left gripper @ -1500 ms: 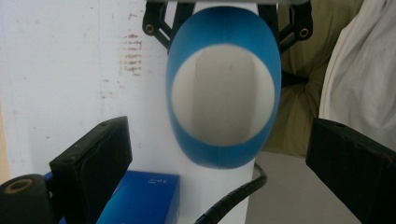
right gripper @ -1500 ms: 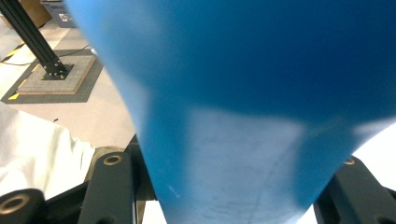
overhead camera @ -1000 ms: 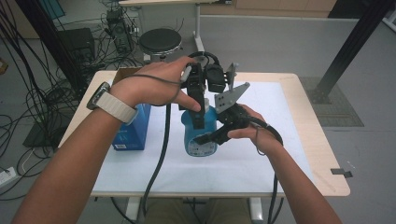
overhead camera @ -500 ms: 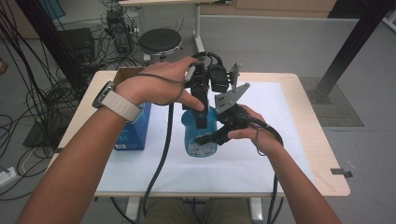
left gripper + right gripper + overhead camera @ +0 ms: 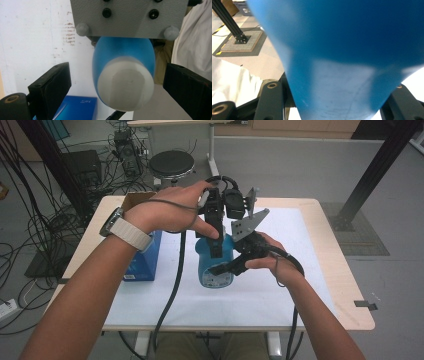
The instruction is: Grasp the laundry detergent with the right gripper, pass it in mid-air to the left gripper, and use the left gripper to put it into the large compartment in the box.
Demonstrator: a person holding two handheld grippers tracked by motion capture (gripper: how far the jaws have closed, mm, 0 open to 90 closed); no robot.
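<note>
— Where's the bottle (image 5: 215,265)?
— Upright on the tabletop (image 5: 300,295), the right claw (image 5: 225,268) clamped round its body; the left claw (image 5: 117,82) is spread wide about the white cap (image 5: 125,85).
— Handling?
— Likely smooth, rigid plastic, possibly slippery: grip the body, twist the cap.

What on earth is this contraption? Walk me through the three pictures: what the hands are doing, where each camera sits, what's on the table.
No robot here: a person holds a hand-operated claw in each hand. The high view looks down over the table from the person's side. The other two pictures come from cameras riding on the claws, looking along their black jaws.

The right claw is shut on a blue bottle, which stands on a white sheet; up close it is the big blue blur. The left claw comes down from above, its jaws open either side of the bottle's white cap, not pressing it. A blue box lies to the left.
</note>
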